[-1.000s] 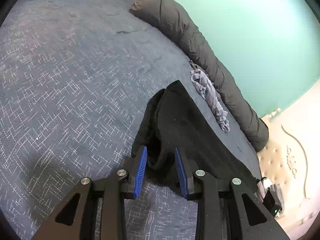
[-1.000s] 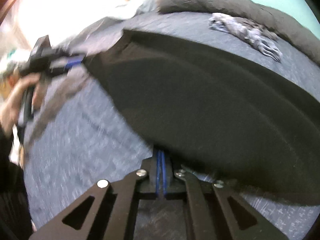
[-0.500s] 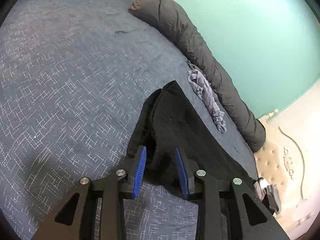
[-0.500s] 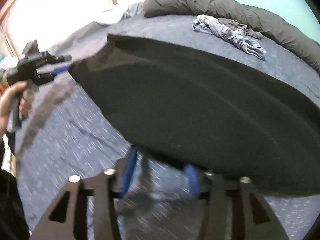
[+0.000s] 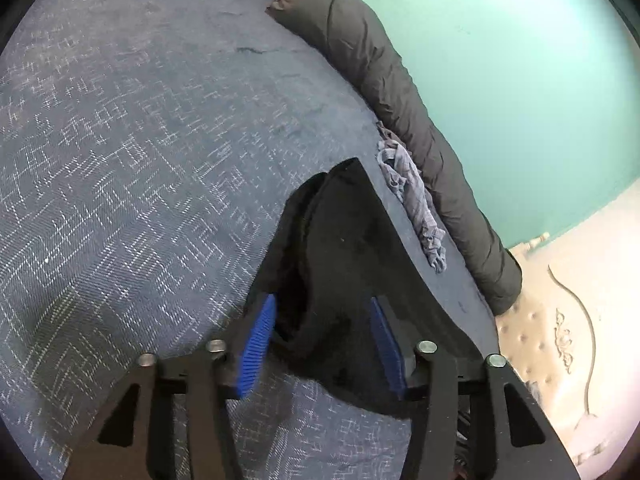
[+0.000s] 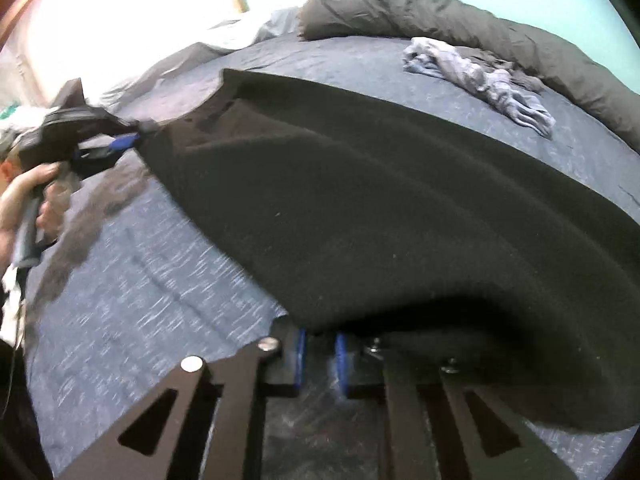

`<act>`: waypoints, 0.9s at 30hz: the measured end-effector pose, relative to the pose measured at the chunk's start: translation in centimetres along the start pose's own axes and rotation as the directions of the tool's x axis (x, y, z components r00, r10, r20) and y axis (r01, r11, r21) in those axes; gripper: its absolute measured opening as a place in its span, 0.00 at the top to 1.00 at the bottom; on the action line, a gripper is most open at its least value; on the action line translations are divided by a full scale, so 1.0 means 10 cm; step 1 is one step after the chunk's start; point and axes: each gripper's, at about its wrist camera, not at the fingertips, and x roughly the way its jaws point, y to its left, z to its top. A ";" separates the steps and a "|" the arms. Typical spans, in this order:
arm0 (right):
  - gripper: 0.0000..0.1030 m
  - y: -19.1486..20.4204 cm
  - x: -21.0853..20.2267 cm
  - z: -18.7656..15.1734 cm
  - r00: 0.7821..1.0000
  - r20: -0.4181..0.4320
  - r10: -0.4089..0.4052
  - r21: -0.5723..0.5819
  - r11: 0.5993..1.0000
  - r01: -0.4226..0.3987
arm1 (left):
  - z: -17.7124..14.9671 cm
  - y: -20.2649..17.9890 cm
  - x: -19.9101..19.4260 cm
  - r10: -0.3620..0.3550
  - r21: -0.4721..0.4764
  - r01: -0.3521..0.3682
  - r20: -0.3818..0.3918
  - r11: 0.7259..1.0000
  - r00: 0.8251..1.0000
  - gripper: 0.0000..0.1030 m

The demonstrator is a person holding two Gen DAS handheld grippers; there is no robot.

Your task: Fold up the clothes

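The black garment [image 6: 380,208] lies spread across the blue patterned bedcover [image 5: 140,160], stretched between the two grippers. In the right wrist view it runs as a broad dark sheet from the near right of the bed up to the far left, where one corner meets the left gripper [image 6: 124,142]. That tool is gripped by a hand [image 6: 28,196] at the left edge of the view.

Left gripper [image 5: 324,344]: the jaws are closing. Its blue pads [image 5: 258,350] stand well apart in its own view, with a bunched fold of the garment lying between them; the cloth touches neither pad clearly, so no clamp is confirmed.

Right gripper [image 6: 320,356]: the jaws are closing. The blue pads [image 6: 300,356] stand a narrow gap apart, under the near edge of the garment. The cloth overhangs the fingertips and hides them, so whether fabric is pinched cannot be told; the visible gap shows bedcover, blurred.

A crumpled grey garment [image 6: 480,76] lies on the far right of the bed, apart from the black one. Just beyond it a rolled dark grey duvet [image 6: 460,20] runs along the teal wall [image 5: 500,60]. A cream tufted headboard [image 5: 568,320] shows at the right of the left wrist view. Pale bedding [image 6: 224,40] lies at the far left.
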 end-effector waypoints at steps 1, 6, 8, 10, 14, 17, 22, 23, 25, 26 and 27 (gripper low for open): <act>0.92 0.00 -0.02 -0.02 1.000 -0.008 0.014 -0.007 1.000 -0.014 | 0.00 0.01 0.01 0.010 0.001 -0.010 -0.006 1.000 1.000 0.90; 0.93 0.00 -0.07 -0.10 0.998 -0.029 0.060 0.013 0.998 -0.060 | -0.02 -0.03 -0.04 0.051 0.051 -0.051 -0.011 0.997 0.999 0.93; 0.93 0.01 -0.05 -0.13 0.997 -0.047 0.066 0.018 0.998 -0.066 | -0.04 -0.02 -0.04 0.069 0.061 -0.068 -0.010 0.996 0.998 0.94; 0.93 0.01 -0.01 -0.16 0.995 -0.061 0.073 0.028 0.997 -0.071 | -0.06 -0.01 -0.01 0.089 0.070 -0.088 -0.014 0.994 0.996 0.94; 0.93 0.01 0.01 -0.17 0.994 -0.078 0.074 0.037 0.997 -0.072 | -0.06 0.03 0.01 0.085 0.051 -0.084 -0.013 0.995 0.996 0.94; 0.89 0.00 -0.06 -0.15 0.995 -0.077 0.070 0.030 0.997 -0.067 | -0.07 0.07 0.02 0.088 0.042 -0.087 -0.020 0.995 0.996 0.93; 0.88 -0.24 -0.44 -0.21 0.995 -0.085 0.046 0.114 0.993 -0.036 | -0.04 0.04 -0.06 0.104 0.040 -0.105 0.003 0.994 0.995 0.92; 0.88 -0.30 -0.54 -0.21 0.997 -0.071 0.029 0.129 0.991 -0.019 | -0.03 0.01 -0.09 0.114 0.043 -0.115 0.017 0.992 0.993 0.92; 0.88 -0.44 -0.70 -0.18 0.999 -0.035 0.003 0.170 0.985 0.003 | -0.01 -0.06 -0.16 0.123 0.055 -0.125 0.042 0.991 0.991 0.92; 0.87 -0.52 -0.76 -0.14 1.000 -0.015 -0.010 0.193 0.981 0.013 | -0.01 -0.11 -0.17 0.119 0.065 -0.122 0.049 0.990 0.992 0.92; 0.86 -0.58 -0.79 -0.09 0.999 -0.002 -0.038 0.205 0.978 0.038 | -0.01 -0.15 -0.18 0.116 0.075 -0.120 0.056 0.990 0.992 0.92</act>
